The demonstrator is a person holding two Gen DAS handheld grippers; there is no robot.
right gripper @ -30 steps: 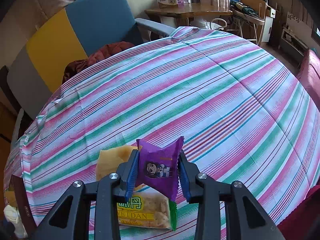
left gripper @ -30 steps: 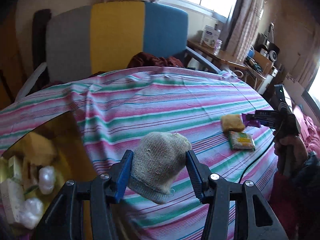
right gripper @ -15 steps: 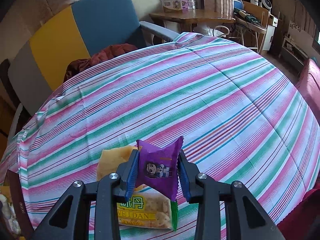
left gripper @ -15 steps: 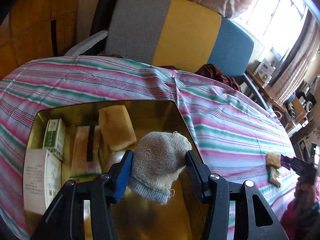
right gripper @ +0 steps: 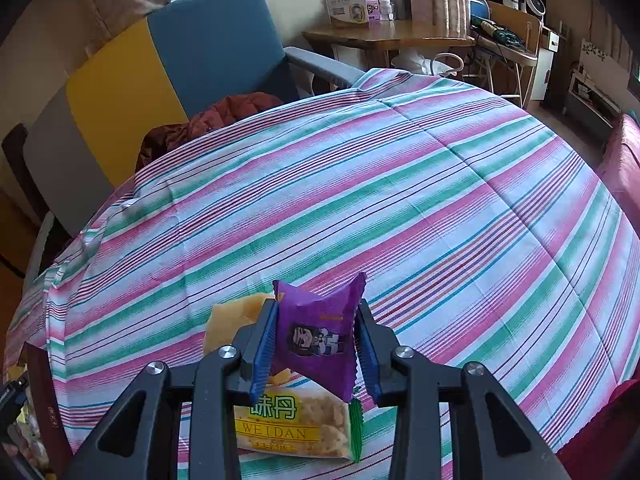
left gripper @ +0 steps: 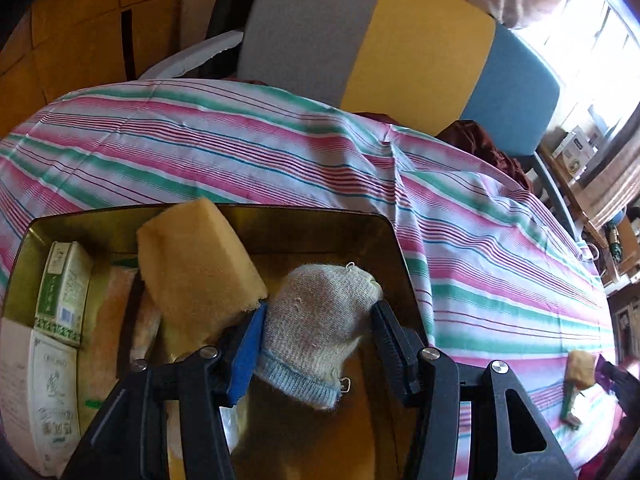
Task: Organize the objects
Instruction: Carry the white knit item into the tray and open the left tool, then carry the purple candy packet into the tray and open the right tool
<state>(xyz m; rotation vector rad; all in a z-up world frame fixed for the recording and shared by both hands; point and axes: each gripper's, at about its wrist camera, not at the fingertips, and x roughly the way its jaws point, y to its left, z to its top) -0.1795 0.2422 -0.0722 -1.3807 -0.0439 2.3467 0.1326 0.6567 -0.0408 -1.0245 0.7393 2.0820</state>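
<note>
Knitted grey sock (left gripper: 320,332) sits clamped in your left gripper (left gripper: 318,340), low in the frame's centre, above the gold tin (left gripper: 384,236). Just left of it a yellow sponge (left gripper: 196,264) leans against green-and-white boxes (left gripper: 64,292). Your right gripper (right gripper: 316,348) pinches a purple snack packet (right gripper: 316,336) at lower centre, over a WEIDAN cracker pack (right gripper: 296,424) and another sponge (right gripper: 228,320) on the striped tablecloth (right gripper: 400,208).

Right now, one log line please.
left hand-held gripper: sock held over tin | right hand-held gripper: purple packet held above tablecloth
</note>
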